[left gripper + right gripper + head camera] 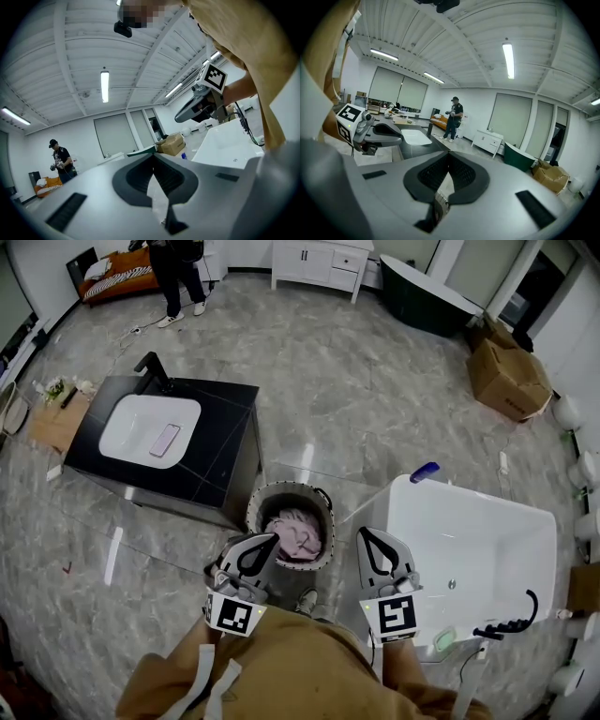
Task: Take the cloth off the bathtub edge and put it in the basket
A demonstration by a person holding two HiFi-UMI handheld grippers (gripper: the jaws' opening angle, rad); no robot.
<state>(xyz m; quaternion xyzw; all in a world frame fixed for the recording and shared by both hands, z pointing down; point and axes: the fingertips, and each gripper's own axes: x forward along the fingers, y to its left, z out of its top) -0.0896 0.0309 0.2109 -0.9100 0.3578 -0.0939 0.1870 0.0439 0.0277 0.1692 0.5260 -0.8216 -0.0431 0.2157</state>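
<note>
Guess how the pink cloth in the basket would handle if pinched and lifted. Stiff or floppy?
Probably floppy: the cloth lies crumpled in folds inside the basket, so it should drape from a pinch. Likely light for its bulk, as it bunches loosely. Probably not slippery; it looks soft, not glossy, though it is small in view.

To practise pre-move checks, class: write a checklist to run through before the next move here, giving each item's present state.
1. Pink cloth lying inside the round dark basket: ok.
2. No cloth on the visible rim of the white bathtub: ok.
3. Left gripper shut, nothing between its jaws: ok.
4. Right gripper shut, nothing between its jaws: ok.
5. Stretch of tub rim hidden behind the right gripper free of cloth: cannot tell.
</note>
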